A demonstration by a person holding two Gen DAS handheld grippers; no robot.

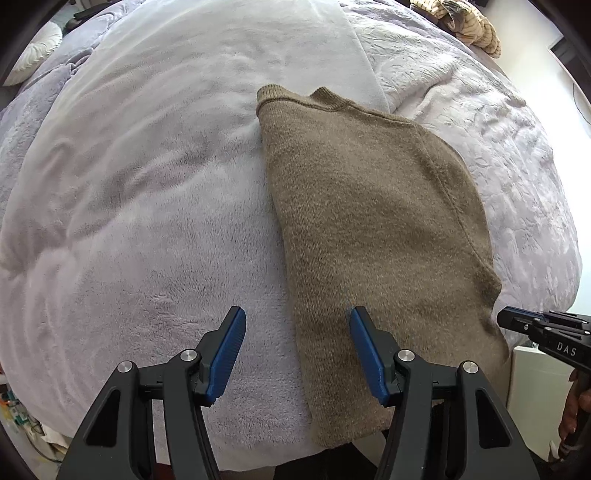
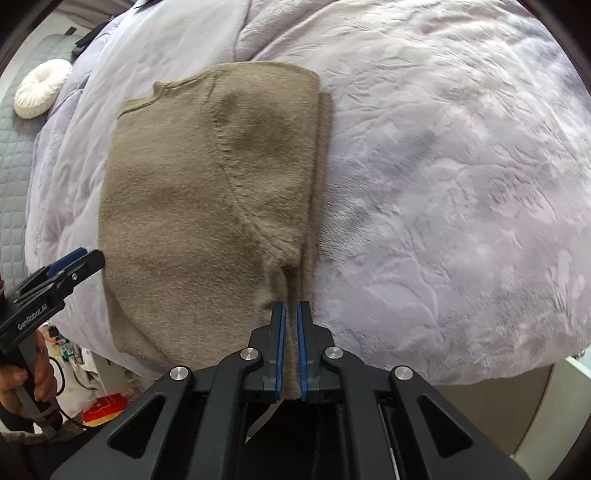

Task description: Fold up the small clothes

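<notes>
A brown knitted sweater (image 1: 369, 221) (image 2: 184, 206) lies folded lengthwise on the lilac blanket, neckline at the far end. My left gripper (image 1: 297, 314) (image 2: 79, 260) hangs open, pointing straight down over the sweater's near left edge. That edge runs between its blue pads (image 1: 229, 354), which touch nothing. My right gripper (image 2: 290, 306) (image 1: 506, 319) is shut on the sweater's near right edge, a strip of brown fabric pinched between its pads. The sleeve seam curves across the top layer.
The fluffy lilac blanket (image 2: 443, 184) covers the bed. A white round cushion (image 2: 42, 88) and a grey quilted mattress (image 2: 14, 166) lie far left. A striped garment (image 1: 469, 26) sits at the far right. The bed's near edge drops to floor clutter (image 2: 103, 402).
</notes>
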